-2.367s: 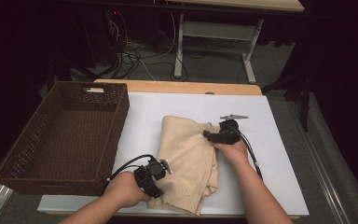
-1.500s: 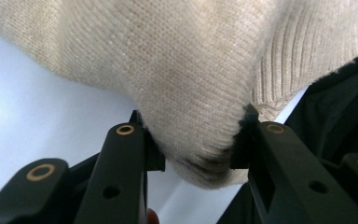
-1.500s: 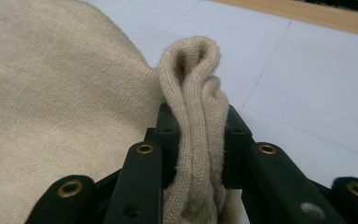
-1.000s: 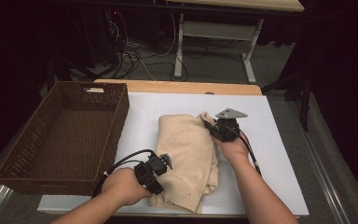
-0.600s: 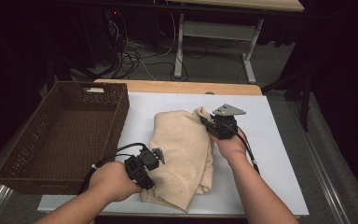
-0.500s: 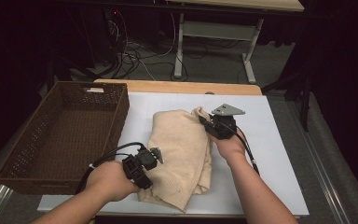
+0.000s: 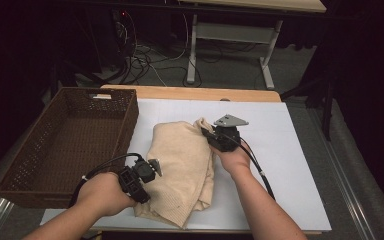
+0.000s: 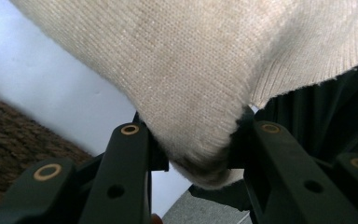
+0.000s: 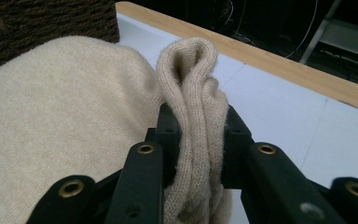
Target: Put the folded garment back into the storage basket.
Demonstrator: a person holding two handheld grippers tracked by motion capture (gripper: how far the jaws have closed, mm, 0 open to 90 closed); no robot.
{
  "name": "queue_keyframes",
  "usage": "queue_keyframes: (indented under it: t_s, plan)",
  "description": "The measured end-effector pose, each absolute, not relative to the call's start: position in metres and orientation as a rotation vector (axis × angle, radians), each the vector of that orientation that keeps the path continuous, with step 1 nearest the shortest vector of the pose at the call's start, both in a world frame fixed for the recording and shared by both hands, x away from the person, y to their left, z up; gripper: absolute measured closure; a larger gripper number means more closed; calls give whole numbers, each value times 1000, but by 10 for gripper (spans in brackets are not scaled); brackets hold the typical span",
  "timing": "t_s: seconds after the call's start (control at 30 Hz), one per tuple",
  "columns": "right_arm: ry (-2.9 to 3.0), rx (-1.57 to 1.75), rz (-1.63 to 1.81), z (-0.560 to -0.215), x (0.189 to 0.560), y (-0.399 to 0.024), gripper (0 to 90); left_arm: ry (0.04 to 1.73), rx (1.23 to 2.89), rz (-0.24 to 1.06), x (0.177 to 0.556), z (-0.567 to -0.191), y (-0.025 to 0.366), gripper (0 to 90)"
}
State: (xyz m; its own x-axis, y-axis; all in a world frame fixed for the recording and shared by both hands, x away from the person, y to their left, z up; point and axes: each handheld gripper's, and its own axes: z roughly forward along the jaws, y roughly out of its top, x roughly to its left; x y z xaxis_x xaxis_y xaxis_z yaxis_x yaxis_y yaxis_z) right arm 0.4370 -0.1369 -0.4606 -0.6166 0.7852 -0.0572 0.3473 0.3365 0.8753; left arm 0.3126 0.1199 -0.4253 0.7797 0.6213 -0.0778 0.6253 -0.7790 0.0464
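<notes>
Wicker basket (image 7: 70,145) beside beige sweater (image 7: 185,165); left tool (image 7: 152,170), right tool (image 7: 211,136) both pinching sweater.

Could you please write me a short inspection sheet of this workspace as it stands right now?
Surface: white table top with a wooden strip along its far edge.
Job's things: beige knitted garment, folded, lying mid-table; brown wicker basket at the left, with no cloth in it.
Clutter: nothing seen.
Grippers: left gripper shut on a bunched fold at the garment's near left edge; right gripper shut on a doubled fold at its far right corner.
Cables: a black cable trails from each gripper along the forearms; loose cables lie on the floor beyond the table.
Surroundings: dark room, grey floor, a white-legged desk frame behind.
</notes>
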Motion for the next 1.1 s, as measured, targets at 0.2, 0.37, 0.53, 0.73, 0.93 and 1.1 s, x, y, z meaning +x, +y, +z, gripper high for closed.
queue_keyframes:
  t_s: [0.2, 0.37, 0.53, 0.73, 0.93, 1.1]
  plan:
    - [2130, 992, 1223, -463, 438, -135, 754, 1027, 2884, -93, 313, -427, 124, 666]
    - [2129, 991, 1222, -463, 439, -135, 754, 1019, 2881, -99, 314, -426, 124, 666]
    - [2129, 985, 1219, -459, 439, -134, 754, 1026, 2873, -97, 315, -423, 126, 666]
    - [2122, 976, 1231, -449, 439, -133, 754, 1025, 2864, -93, 315, -417, 128, 666]
    - [2119, 975, 1245, -438, 440, -131, 753, 1014, 2878, -81, 315, -406, 129, 666]
    - [2108, 953, 1258, -428, 439, -129, 753, 1010, 2871, -80, 317, -396, 135, 666]
